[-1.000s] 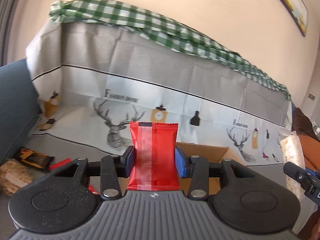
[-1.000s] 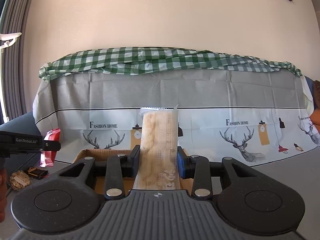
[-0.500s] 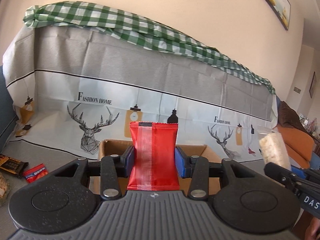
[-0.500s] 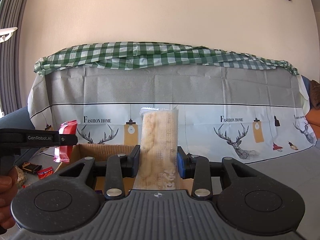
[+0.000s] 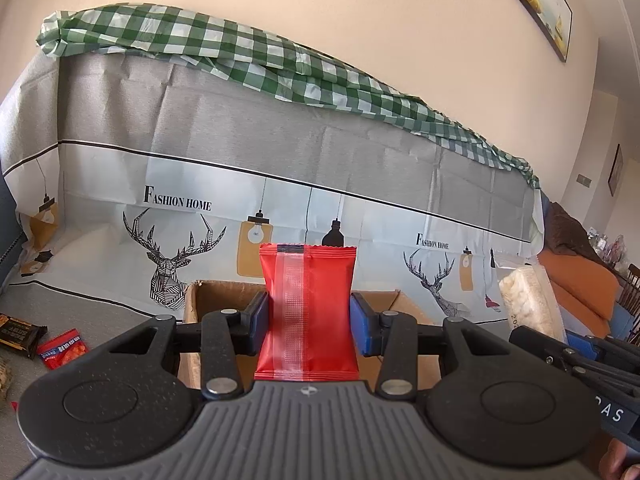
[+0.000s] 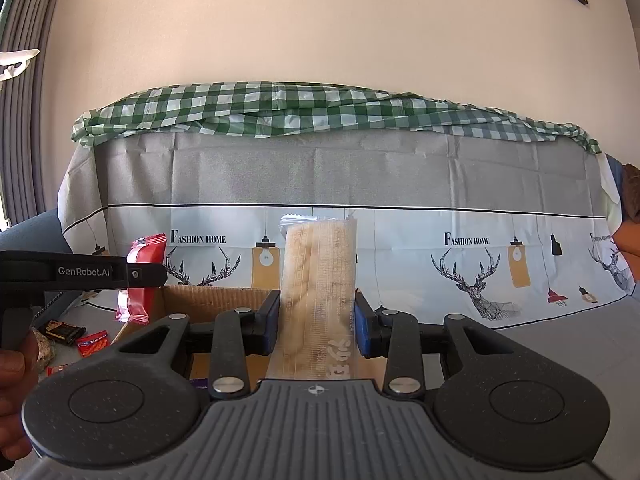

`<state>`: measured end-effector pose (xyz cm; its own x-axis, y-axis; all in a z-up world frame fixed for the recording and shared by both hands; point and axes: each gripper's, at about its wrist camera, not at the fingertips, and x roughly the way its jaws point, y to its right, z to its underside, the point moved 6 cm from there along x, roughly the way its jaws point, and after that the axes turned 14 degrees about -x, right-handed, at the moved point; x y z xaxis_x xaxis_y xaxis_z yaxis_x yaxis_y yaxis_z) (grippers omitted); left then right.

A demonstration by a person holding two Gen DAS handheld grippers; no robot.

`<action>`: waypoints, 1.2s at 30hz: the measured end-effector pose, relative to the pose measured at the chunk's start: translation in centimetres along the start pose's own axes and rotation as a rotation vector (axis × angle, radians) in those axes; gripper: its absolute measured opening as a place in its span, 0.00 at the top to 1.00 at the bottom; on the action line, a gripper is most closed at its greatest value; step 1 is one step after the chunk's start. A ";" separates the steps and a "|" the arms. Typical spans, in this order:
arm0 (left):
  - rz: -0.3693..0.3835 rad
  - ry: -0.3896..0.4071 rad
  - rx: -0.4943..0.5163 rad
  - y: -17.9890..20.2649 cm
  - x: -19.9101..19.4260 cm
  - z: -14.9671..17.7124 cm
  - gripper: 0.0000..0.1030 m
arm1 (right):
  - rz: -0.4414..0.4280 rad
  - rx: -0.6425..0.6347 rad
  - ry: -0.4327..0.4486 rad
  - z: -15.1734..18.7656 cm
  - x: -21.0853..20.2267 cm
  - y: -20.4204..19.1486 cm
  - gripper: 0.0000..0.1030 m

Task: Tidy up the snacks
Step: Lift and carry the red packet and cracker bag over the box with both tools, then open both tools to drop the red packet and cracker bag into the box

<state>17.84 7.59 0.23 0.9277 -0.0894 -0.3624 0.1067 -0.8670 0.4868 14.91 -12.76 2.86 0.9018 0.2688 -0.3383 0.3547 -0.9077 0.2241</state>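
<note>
Clamping red pkt (image 5: pixel 307 312), left hand-held gripper (image 5: pixel 307 318); right hand-held gripper (image 6: pixel 316 320) grips clear cracker pkt (image 6: pixel 318 292) over box (image 6: pixel 208 298).

red packet (image 5: pixel 307 304), green-checked cloth (image 5: pixel 248 56), brown box (image 5: pixel 218 294)

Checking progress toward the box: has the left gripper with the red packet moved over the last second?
Yes. In the right wrist view, the left gripper and its red packet have shifted rightward, reaching the cardboard box.
</note>
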 end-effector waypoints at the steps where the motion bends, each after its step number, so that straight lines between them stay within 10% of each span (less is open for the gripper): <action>1: 0.002 0.000 -0.001 0.0 0.0 0.0 0.55 | 0.000 0.000 -0.001 0.0 0.0 0.0 0.63; 34: 0.031 -0.009 -0.013 0.4 -0.1 0.0 0.52 | -0.006 -0.014 -0.008 0.2 0.3 -0.7 0.63; 36: 0.044 -0.034 -0.014 0.5 0.1 0.2 0.43 | -0.001 -0.017 -0.021 0.2 0.5 -0.8 0.48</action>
<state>17.90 7.01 0.28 0.9189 -0.1443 -0.3671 0.0711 -0.8549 0.5139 15.06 -11.99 2.27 0.8961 0.2629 -0.3577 0.3600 -0.9018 0.2391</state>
